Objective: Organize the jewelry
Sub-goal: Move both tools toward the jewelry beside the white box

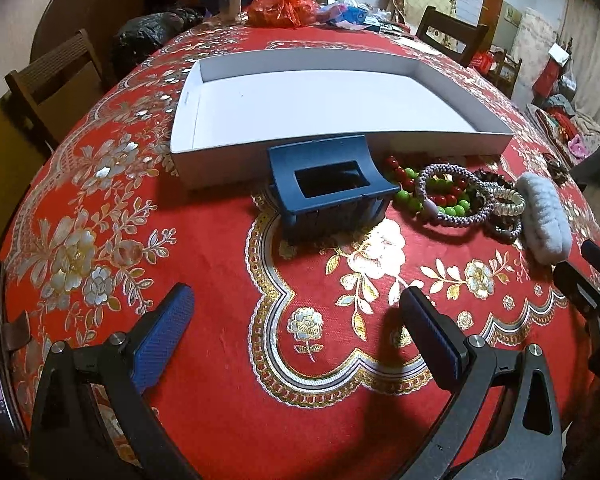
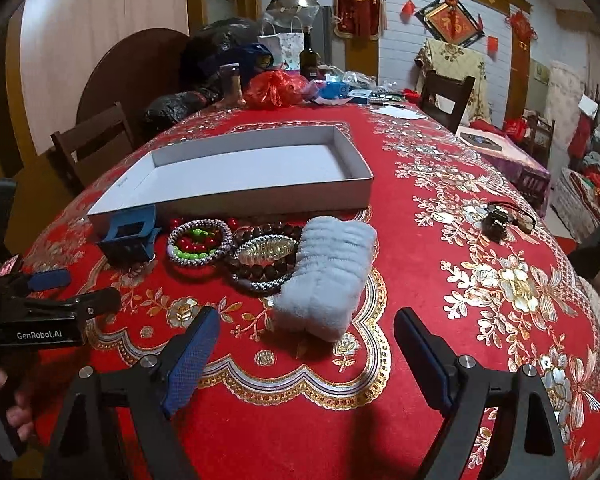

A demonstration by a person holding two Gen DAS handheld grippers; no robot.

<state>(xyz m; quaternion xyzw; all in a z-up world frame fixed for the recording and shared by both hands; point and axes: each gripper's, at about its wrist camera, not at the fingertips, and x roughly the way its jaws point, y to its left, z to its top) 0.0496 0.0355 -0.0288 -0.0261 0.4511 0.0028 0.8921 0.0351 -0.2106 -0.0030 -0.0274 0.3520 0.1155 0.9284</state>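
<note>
- Left tool (image 1: 296, 312): jaws spread wide, empty, above the red floral-cloth bench (image 1: 220, 380).
- Right tool (image 2: 304, 332): jaws spread wide, empty, just short of the fluffy grey scrunchie (image 2: 328, 272).
- Shallow white cardboard tray (image 2: 236, 200): on the bench, empty.
- Dark blue plastic claw clip (image 1: 324, 188), red-and-green bead bracelet (image 1: 448, 196) and woven bands lie clustered along the tray's near wall.

My fingers (image 1: 162, 336) have blue pads with a rough, grid-like texture on matt black plastic arms. The tablecloth (image 1: 228, 264) looks like red woven cloth with shiny gold and silver flowers. The box (image 1: 300, 108) is smooth, matt white cardboard. The hair clip (image 1: 326, 190) is matt blue plastic. The beads (image 1: 410, 194) are glossy, and the grey scrunchie (image 2: 328, 276) is soft and fluffy.
</note>
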